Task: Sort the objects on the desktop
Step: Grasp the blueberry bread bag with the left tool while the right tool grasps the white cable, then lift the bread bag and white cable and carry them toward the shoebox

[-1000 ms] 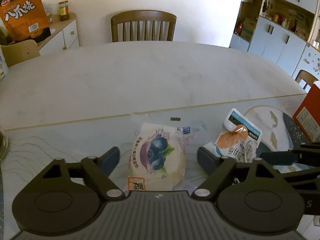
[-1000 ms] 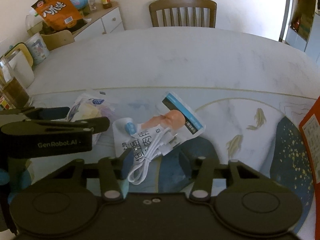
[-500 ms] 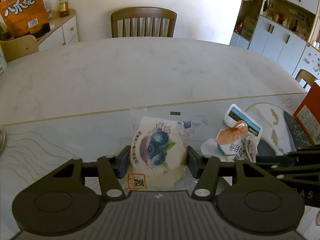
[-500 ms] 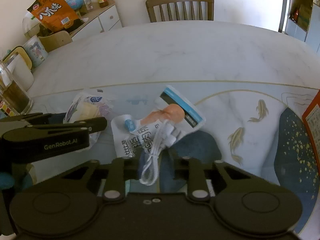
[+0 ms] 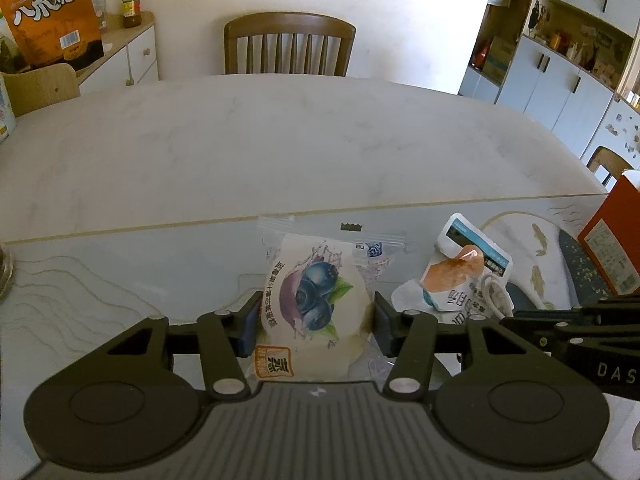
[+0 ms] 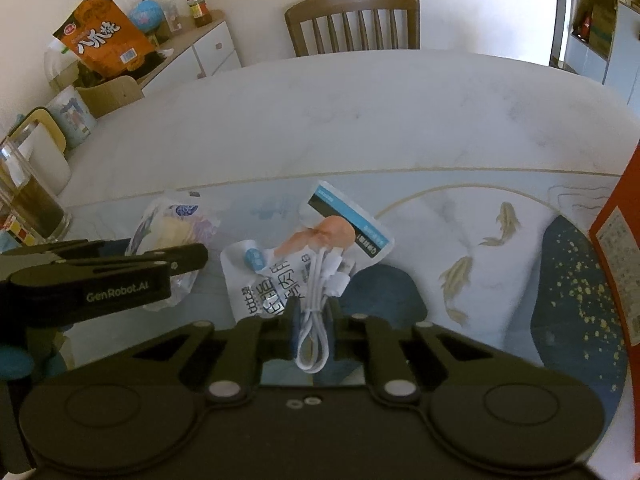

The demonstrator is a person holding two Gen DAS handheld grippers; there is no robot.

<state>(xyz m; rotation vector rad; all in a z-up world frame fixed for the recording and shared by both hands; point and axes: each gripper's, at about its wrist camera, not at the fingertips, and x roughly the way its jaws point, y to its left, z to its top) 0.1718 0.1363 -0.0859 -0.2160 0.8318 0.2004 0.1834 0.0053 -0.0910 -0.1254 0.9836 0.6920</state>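
My left gripper (image 5: 314, 316) is shut on a blueberry bread packet (image 5: 316, 304), its pads pressing both sides of the bag on the patterned mat. My right gripper (image 6: 314, 312) is shut on a coiled white USB cable (image 6: 320, 292) that lies partly over a white and blue snack pouch (image 6: 316, 248). The pouch also shows in the left wrist view (image 5: 460, 276), right of the bread. The bread packet shows in the right wrist view (image 6: 172, 236), behind the left gripper's finger (image 6: 120, 268).
An orange-red box (image 5: 616, 240) stands at the mat's right edge. A glass jar (image 6: 28, 200) stands at the left. The marble table (image 5: 280, 140) stretches far ahead to a wooden chair (image 5: 288, 44). A sideboard with an orange snack bag (image 5: 48, 16) stands at the left.
Both grippers have closed: the left one from open onto the bread packet, the right one from open onto the white cable. Both have shifted slightly forward.
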